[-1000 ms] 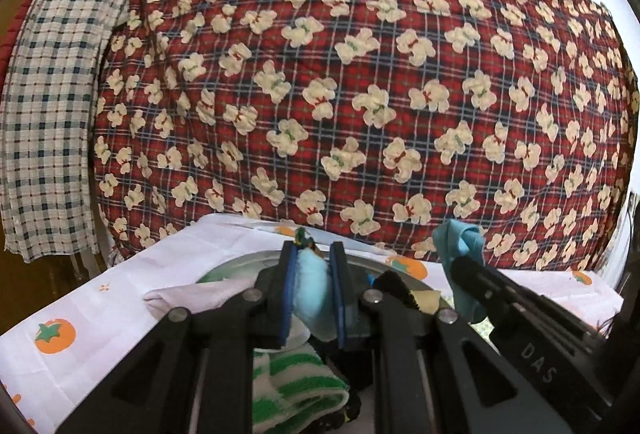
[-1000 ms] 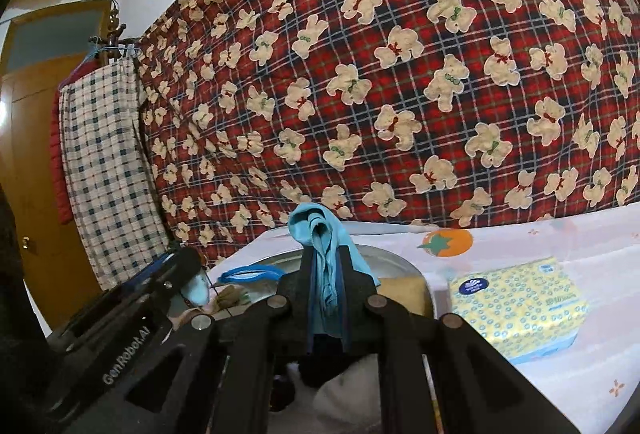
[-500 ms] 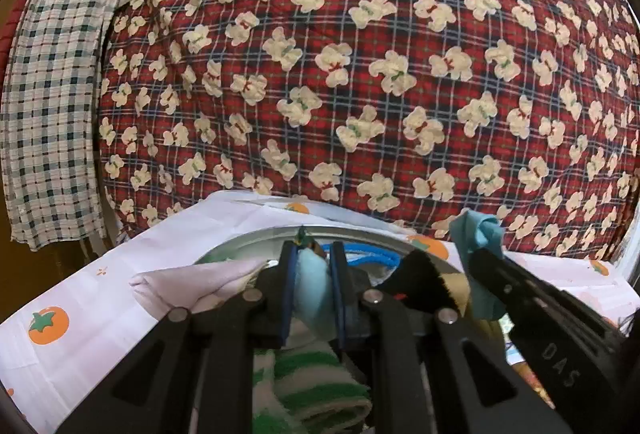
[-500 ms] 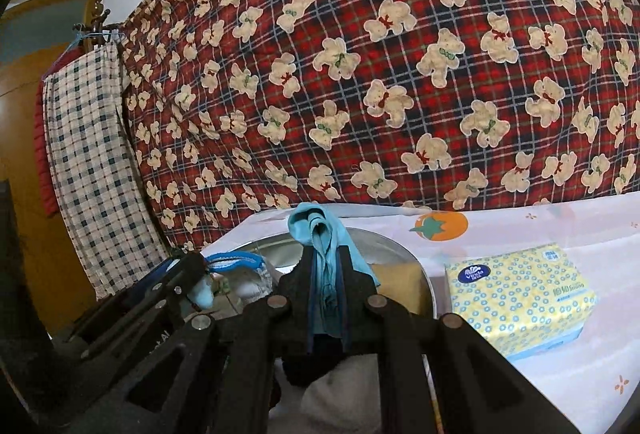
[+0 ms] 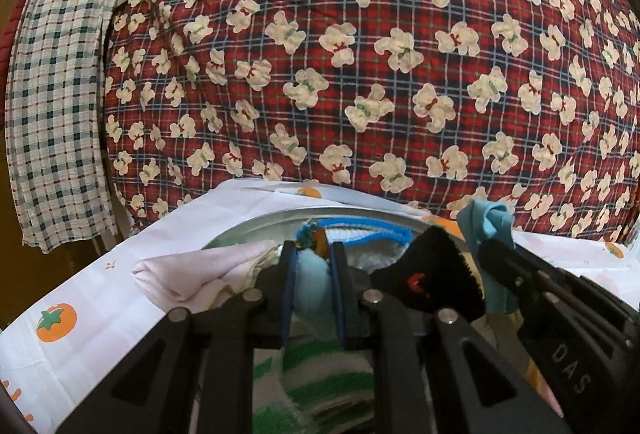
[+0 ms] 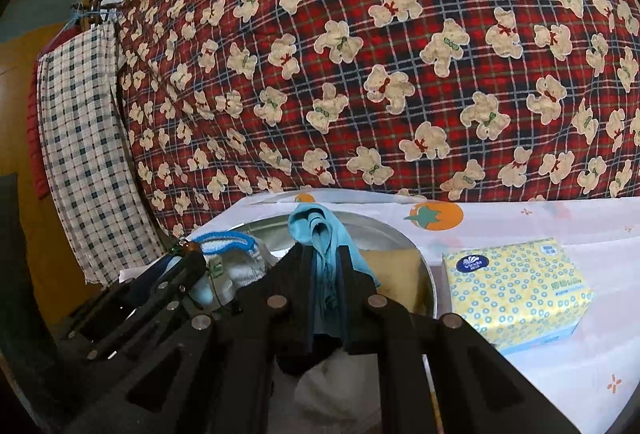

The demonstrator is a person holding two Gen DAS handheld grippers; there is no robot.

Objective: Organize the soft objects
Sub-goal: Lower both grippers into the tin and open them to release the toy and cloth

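Blue soft toy (image 5: 313, 284) stays pinched in my left gripper (image 5: 313, 266), now lower over the metal bowl (image 5: 280, 220); my right gripper (image 6: 325, 266) still squeezes the teal cloth (image 6: 320, 234).

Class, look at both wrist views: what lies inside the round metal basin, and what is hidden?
The metal basin holds a pink cloth, a green-striped towel, a black sock, a blue-edged item and something tan. Its bottom is covered by the pile and grippers.
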